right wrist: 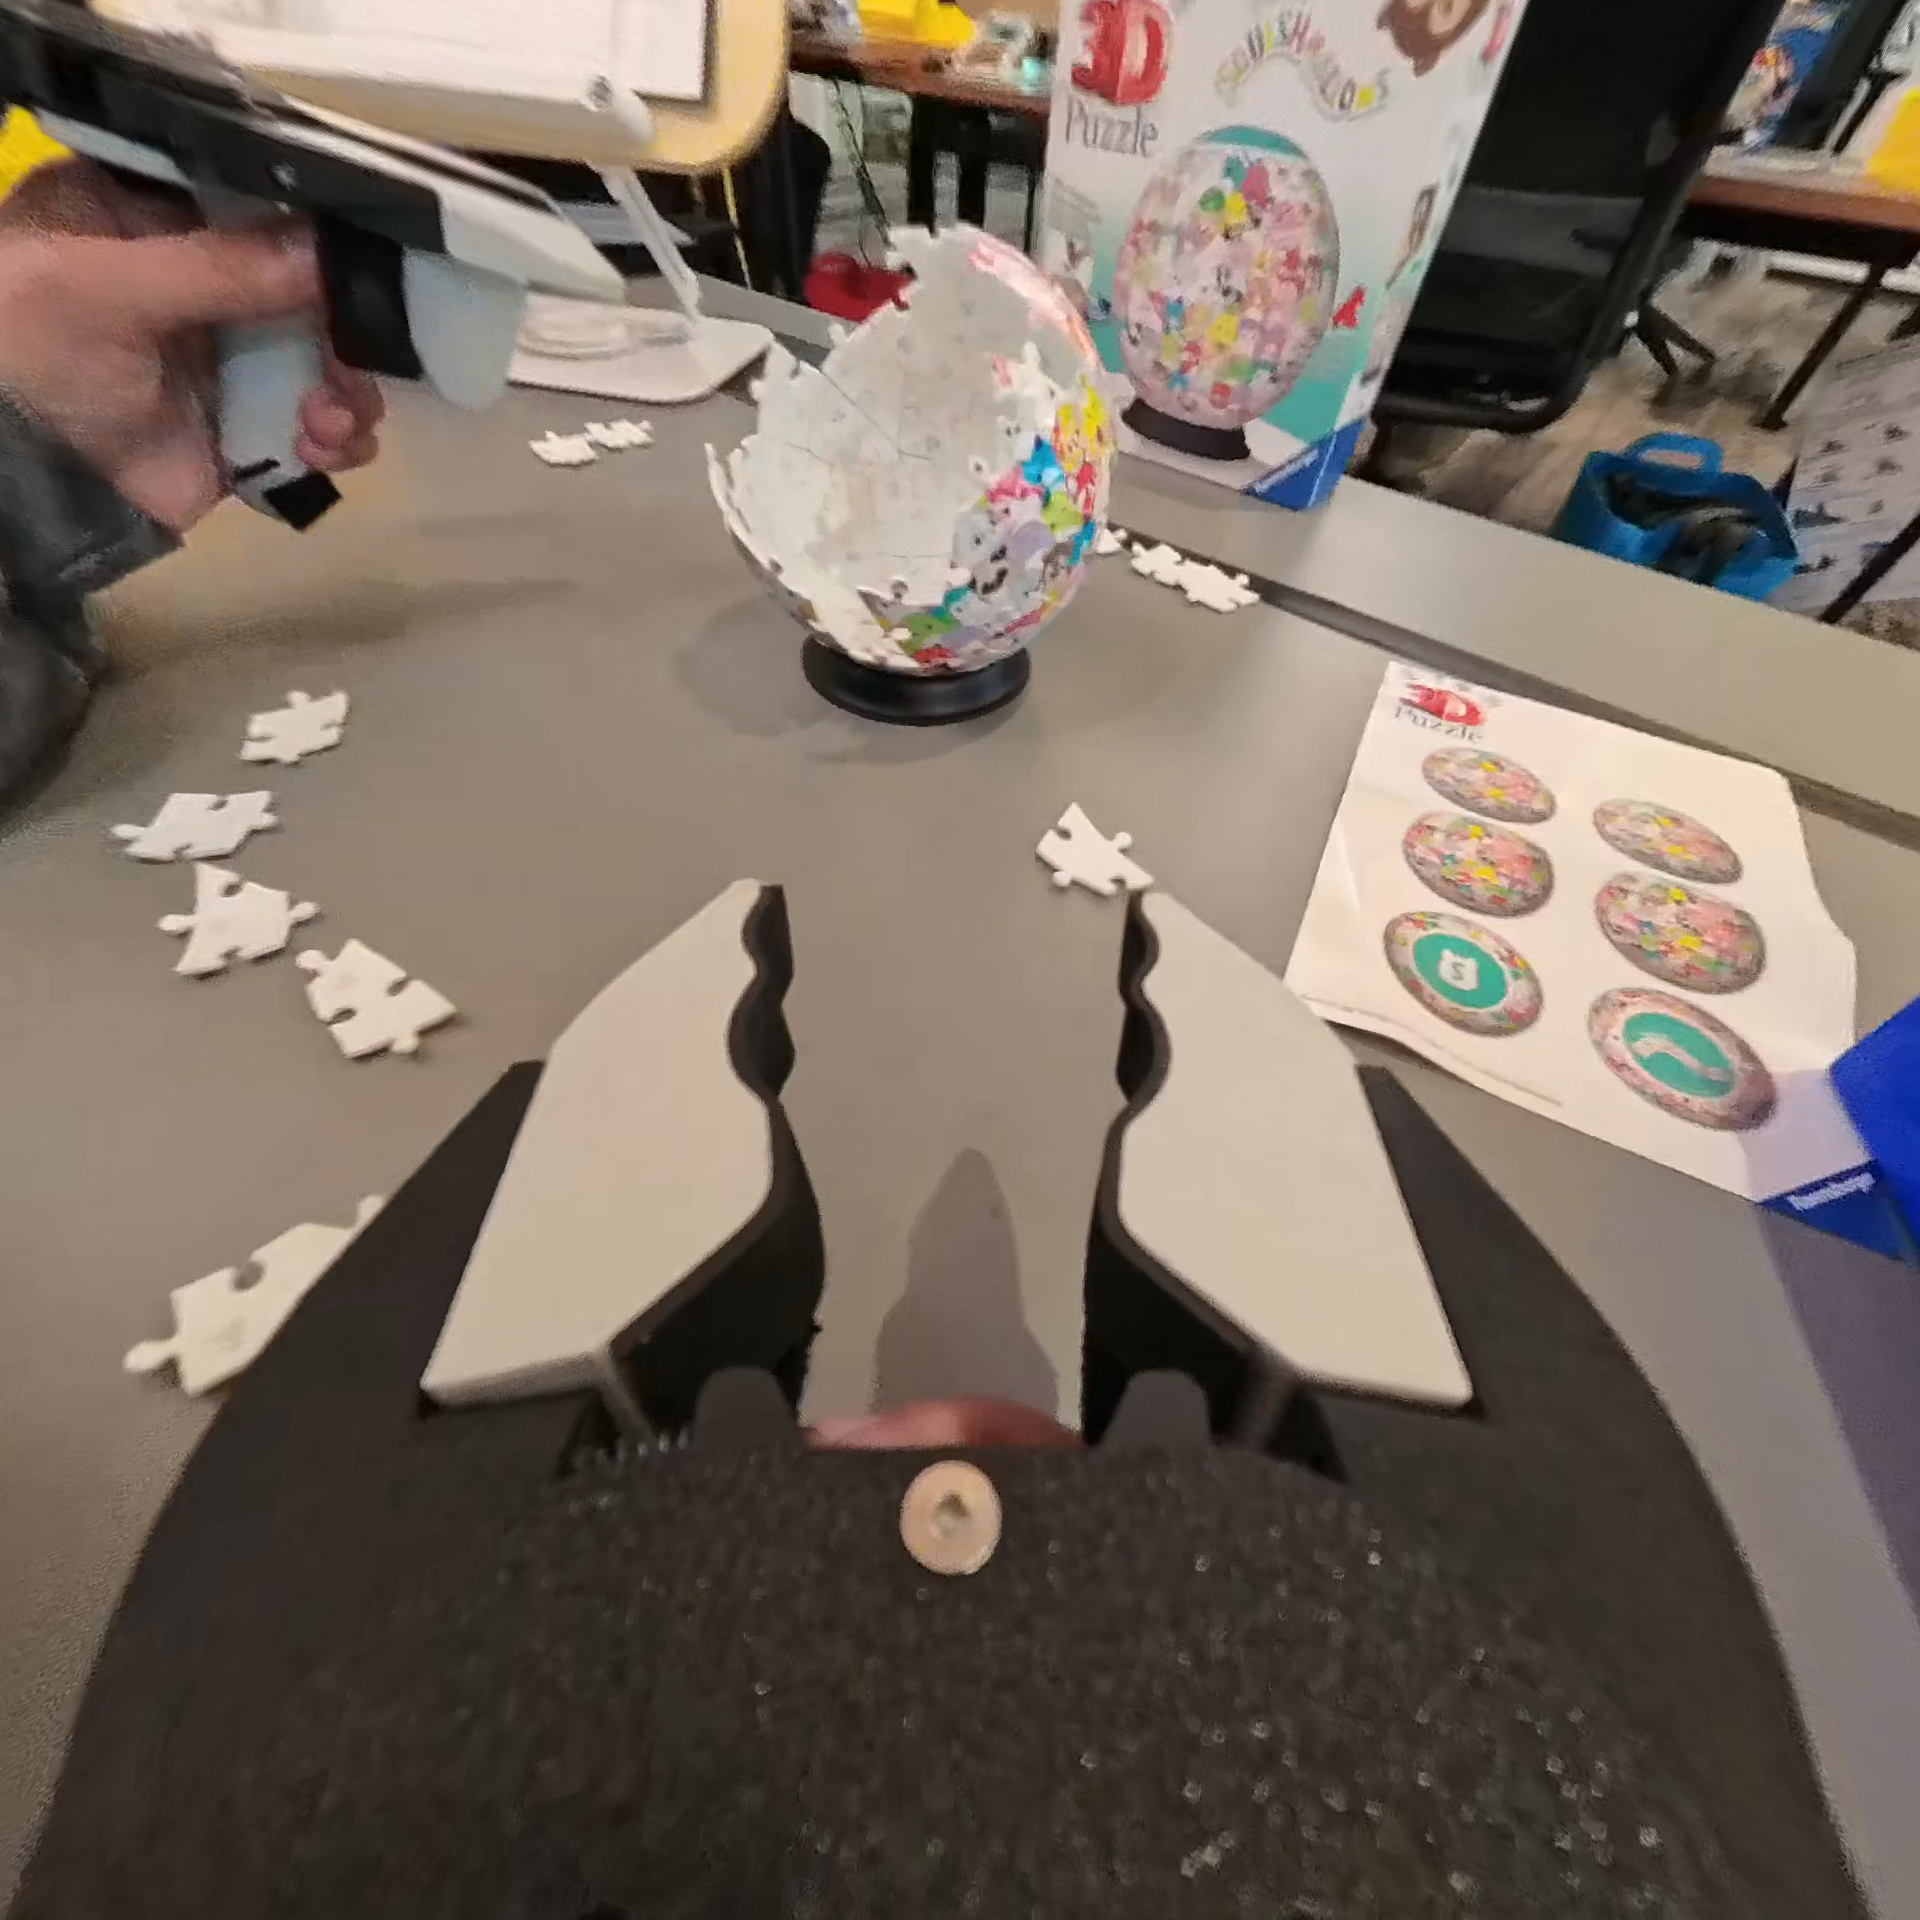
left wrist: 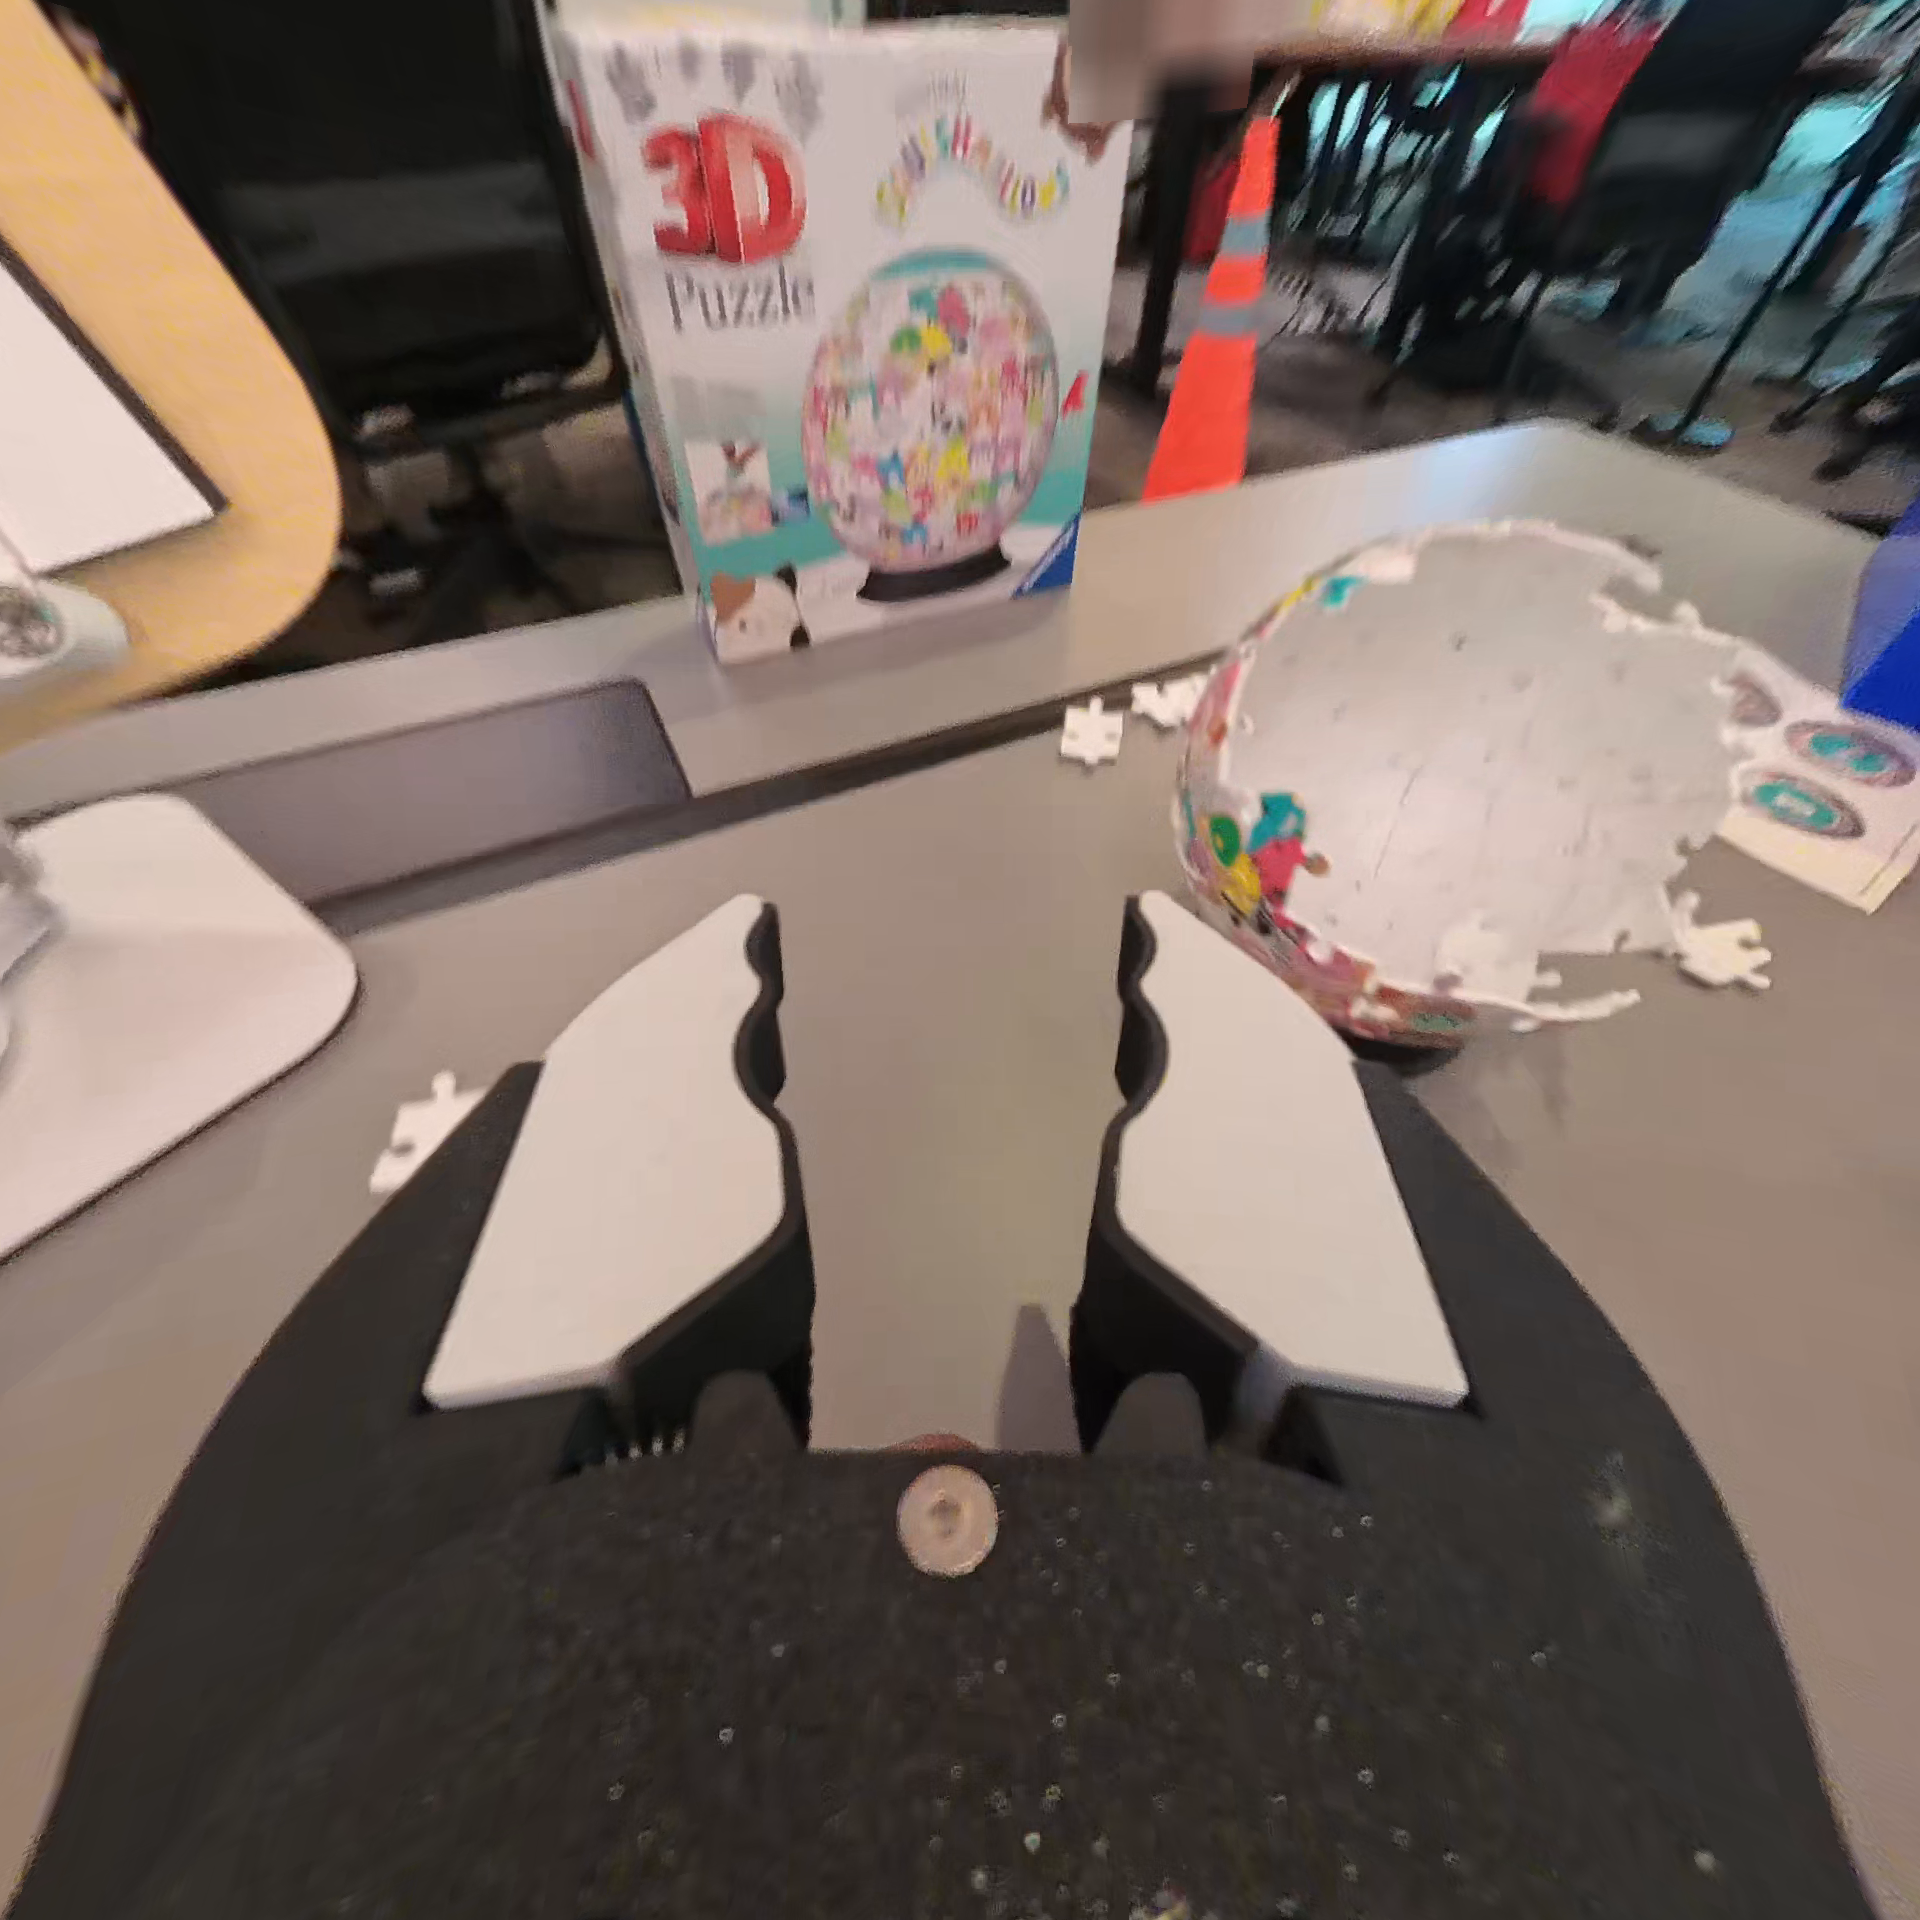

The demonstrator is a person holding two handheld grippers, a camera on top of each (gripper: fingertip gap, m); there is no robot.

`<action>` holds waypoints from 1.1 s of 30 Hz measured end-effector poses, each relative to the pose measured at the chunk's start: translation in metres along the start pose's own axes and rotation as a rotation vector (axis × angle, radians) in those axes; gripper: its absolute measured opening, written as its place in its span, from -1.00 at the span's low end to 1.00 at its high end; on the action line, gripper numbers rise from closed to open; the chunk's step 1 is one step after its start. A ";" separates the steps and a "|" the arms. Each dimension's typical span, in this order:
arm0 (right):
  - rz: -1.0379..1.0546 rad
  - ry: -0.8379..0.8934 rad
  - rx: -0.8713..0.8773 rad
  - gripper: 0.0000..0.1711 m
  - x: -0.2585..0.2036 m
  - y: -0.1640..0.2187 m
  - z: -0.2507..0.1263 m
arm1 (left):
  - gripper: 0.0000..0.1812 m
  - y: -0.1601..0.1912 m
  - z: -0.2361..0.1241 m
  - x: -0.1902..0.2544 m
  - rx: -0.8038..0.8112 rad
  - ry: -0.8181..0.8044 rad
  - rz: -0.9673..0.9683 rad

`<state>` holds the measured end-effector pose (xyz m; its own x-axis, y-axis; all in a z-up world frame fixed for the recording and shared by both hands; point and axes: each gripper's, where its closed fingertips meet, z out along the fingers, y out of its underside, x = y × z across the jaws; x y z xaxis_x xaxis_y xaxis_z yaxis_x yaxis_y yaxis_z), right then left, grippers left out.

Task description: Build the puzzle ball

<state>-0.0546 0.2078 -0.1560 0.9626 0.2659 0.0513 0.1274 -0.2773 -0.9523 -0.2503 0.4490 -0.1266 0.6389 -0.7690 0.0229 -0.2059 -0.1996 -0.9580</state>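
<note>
Partly hidden behind the black body of the right gripper (right wrist: 954, 914): a white jigsaw piece (right wrist: 244, 1304) on the grey table (right wrist: 582, 665). Cut off by the right wrist view's left edge: a bare hand (right wrist: 135, 353) gripping the left gripper's handle. Cropped at the right edge: a blue cardboard box (right wrist: 1886, 1101). Smeared by motion blur in the left wrist view: the tall white puzzle carton (left wrist: 862, 343), its printed ball picture indistinct. Too small to make out: markings on the half-built ball's (left wrist: 1455, 779) white inner faces.

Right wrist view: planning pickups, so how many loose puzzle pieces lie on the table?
11 loose pieces: five at left, one ahead of the fingers, two far back left, three right of the ball; others may be hidden behind it.
</note>
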 end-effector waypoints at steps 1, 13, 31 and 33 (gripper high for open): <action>0.000 0.004 -0.027 -0.27 -0.001 0.001 0.005 | -0.29 -0.003 0.005 -0.001 0.028 0.054 -0.013; -0.024 0.065 -0.111 -0.17 -0.043 -0.066 0.061 | -0.23 0.007 0.011 0.012 0.057 0.358 -0.108; 0.234 -0.152 -0.248 -0.87 -0.050 0.000 0.041 | -0.31 0.025 0.017 0.012 -0.041 0.274 -0.016; 0.200 -0.127 -0.229 -0.86 -0.049 0.003 0.030 | -0.32 0.026 0.010 0.008 -0.036 0.225 -0.016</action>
<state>-0.1086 0.2218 -0.1704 0.9384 0.2941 -0.1813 0.0033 -0.5326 -0.8464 -0.2428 0.4437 -0.1546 0.4619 -0.8807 0.1050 -0.2256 -0.2312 -0.9464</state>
